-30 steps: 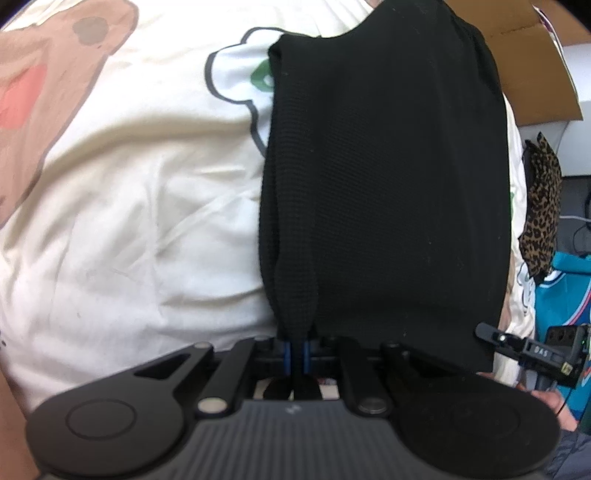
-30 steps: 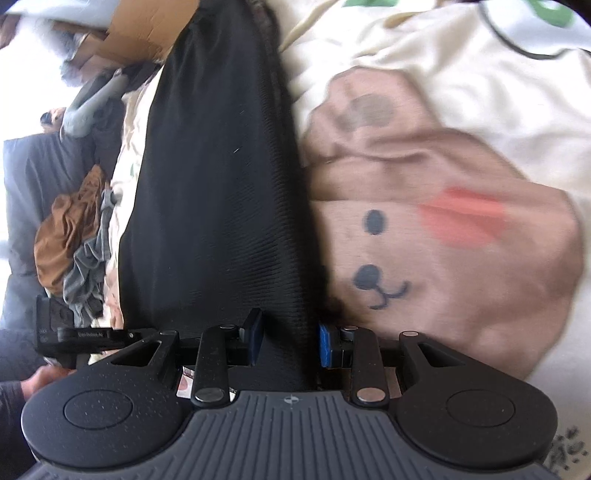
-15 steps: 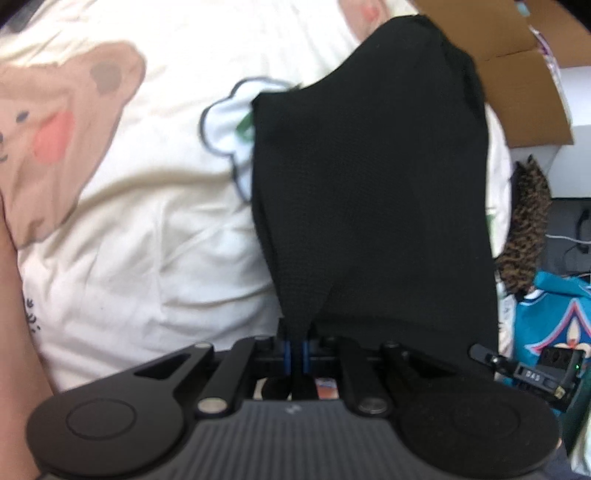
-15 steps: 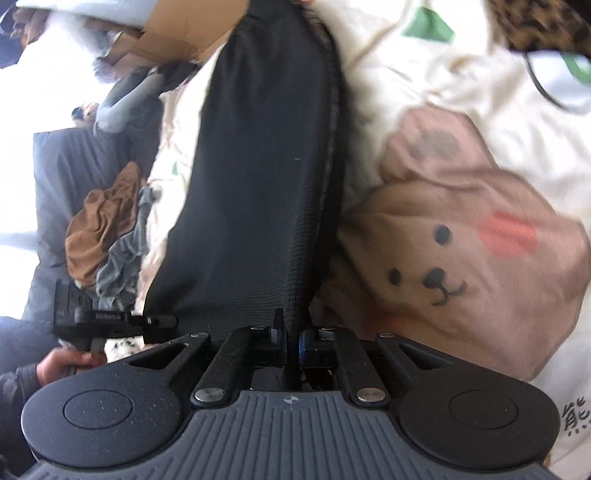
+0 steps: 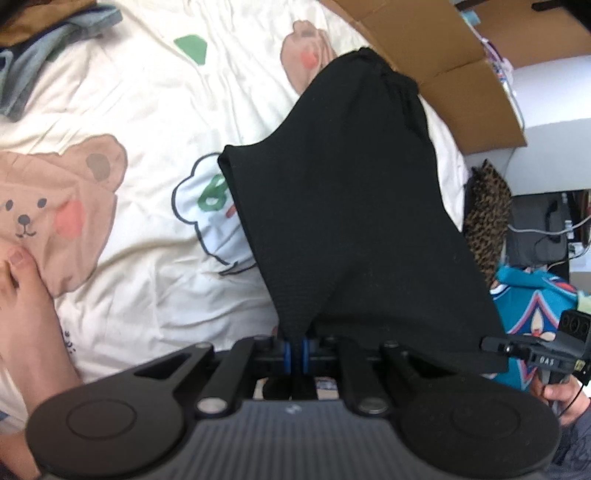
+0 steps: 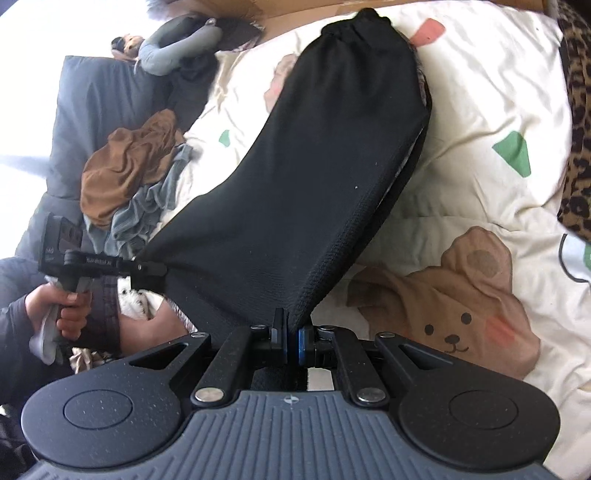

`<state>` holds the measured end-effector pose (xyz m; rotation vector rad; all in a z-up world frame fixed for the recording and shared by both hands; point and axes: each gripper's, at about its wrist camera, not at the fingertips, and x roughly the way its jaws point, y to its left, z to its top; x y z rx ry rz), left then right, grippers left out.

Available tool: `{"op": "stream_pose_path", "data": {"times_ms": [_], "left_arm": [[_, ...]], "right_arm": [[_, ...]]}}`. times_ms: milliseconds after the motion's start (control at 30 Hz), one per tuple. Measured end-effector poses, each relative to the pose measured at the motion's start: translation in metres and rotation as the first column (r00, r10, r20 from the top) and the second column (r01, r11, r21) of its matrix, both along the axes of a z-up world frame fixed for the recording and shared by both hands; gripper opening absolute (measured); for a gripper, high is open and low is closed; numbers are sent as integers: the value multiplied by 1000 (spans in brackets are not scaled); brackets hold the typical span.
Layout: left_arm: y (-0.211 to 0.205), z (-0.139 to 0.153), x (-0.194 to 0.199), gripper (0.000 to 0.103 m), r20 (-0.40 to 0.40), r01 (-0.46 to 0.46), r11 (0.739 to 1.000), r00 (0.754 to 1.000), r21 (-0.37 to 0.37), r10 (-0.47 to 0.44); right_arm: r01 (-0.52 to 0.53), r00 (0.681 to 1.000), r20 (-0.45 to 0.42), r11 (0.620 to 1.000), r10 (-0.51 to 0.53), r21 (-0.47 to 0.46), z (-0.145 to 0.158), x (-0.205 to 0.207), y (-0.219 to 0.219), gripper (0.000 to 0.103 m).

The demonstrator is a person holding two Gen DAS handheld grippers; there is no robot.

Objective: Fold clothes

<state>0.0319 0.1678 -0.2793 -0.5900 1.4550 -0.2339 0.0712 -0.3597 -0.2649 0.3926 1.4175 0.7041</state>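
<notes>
A black knit garment (image 5: 351, 206) stretches away from me over the cream bear-print bed sheet (image 5: 129, 92). Its gathered far end (image 6: 354, 26) rests on the sheet, while the near edge hangs lifted between both grippers. My left gripper (image 5: 295, 349) is shut on the near left corner and shows again in the right wrist view as the left gripper (image 6: 149, 271), held by a hand (image 6: 70, 314). My right gripper (image 6: 291, 339) is shut on the near right corner; in the left wrist view the right gripper (image 5: 495, 345) pinches that same edge.
A cardboard box (image 5: 443, 55) borders the bed beyond the garment. A leopard-print cloth (image 5: 487, 218) and a teal garment (image 5: 532, 306) lie at the right. A brown and grey clothes pile (image 6: 129, 166) sits on the bed's other side. A bare foot (image 5: 26, 306) rests on the sheet.
The right gripper's jaws closed on the garment's edge. Both grippers rose, lifting the near edge off the sheet, so more of the bed shows around the garment.
</notes>
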Motion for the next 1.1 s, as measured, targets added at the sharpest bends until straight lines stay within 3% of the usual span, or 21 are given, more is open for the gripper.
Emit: {"op": "stream_pose_path", "data": {"times_ms": [200,400,600,767,933,1100], "left_arm": [[-3,33,-5,6,35,43,999,998,-17,-42],[2,55,-11,6,36,54,998,998,-15,-53],[13,75,-18,6,23,60,998,998,-17,-59],[16,87,-24,6,25,85,996,996,-3,-84],[15,90,-33,6,18,123,992,992,0,-123],[14,80,-31,6,-6,124,992,992,22,-124]], "right_arm": [[-7,1000,-23,999,7,-37,29,-4,5,3],[75,995,-66,996,-78,-46,50,-22,16,2],[221,965,-125,970,-233,-97,64,-49,21,2],[269,947,-151,957,-284,-110,75,-73,30,2],[263,948,-157,958,-279,-114,81,-96,41,2],[287,939,-169,954,-299,-90,67,-106,42,2]]}}
